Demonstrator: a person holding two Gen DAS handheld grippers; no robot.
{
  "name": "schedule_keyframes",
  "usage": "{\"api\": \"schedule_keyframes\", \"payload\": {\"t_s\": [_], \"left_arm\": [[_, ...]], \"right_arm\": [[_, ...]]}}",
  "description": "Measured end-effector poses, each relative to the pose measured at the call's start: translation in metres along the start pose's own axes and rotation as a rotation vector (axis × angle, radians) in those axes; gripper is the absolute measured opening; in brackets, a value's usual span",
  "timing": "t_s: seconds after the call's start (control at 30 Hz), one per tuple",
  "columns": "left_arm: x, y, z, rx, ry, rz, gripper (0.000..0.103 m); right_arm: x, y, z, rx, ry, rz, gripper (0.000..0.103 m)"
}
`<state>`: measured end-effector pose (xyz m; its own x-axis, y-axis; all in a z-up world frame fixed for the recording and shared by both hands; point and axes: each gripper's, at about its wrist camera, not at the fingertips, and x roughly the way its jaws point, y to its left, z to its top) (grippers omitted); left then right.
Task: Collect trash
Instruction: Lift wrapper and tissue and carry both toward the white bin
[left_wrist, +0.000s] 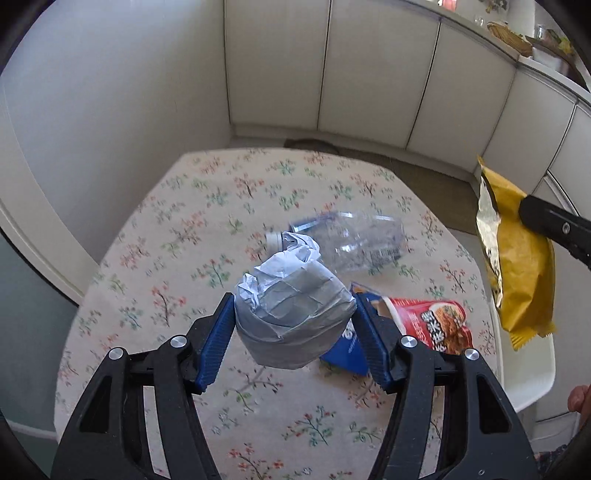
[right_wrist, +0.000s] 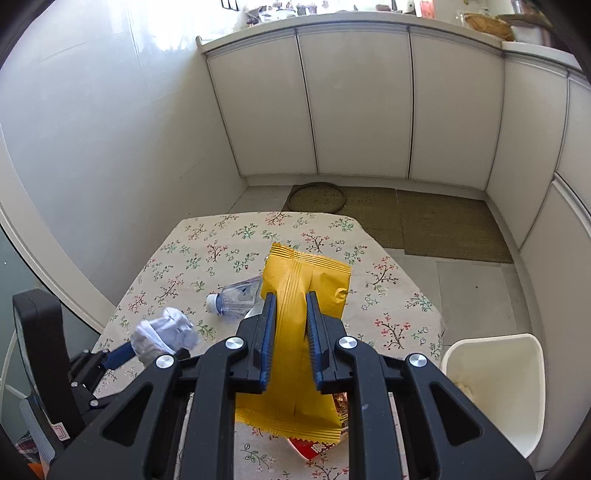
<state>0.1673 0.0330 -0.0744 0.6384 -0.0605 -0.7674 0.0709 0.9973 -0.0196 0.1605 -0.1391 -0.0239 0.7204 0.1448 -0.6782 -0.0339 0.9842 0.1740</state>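
While your right claw (right_wrist: 290, 332) pinches the yellow wrapper (right_wrist: 295, 325) and your left claw (left_wrist: 293, 317) clamps the paper wad (left_wrist: 291, 314) above the desk (left_wrist: 177, 206), carry each over the white bin (right_wrist: 517, 387) before letting go.

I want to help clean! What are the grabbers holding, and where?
Left hand-held gripper squeezes the crumpled paper ball by its sides. Right hand-held gripper pinches the yellow snack bag across its middle.

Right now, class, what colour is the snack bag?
Yellow snack bag, clearest in the right wrist view.
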Motion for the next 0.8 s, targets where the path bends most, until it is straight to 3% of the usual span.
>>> {"api": "schedule_keyframes", "payload": {"t_s": [0.13,0.4,0.6,0.8], "left_arm": [[-0.026,-0.008,0.009,0.032,-0.168,0.021,0.06],[-0.078,-0.043,0.021,0.068,-0.444,-0.049,0.06],[-0.103,-0.079,0.026,0.072,-0.512,-0.127,0.06],[-0.118,-0.12,0.028,0.093,-0.547,-0.206,0.06]], "right_arm": [[-0.014,-0.003,-0.001,-0.001,-0.078,-0.041,0.016],[-0.056,-0.014,-0.006,-0.021,-0.27,-0.163,0.016],[-0.083,-0.038,-0.013,-0.012,-0.356,-0.253,0.016],[-0.1,-0.074,-0.023,0.022,-0.385,-0.339,0.017]]}}
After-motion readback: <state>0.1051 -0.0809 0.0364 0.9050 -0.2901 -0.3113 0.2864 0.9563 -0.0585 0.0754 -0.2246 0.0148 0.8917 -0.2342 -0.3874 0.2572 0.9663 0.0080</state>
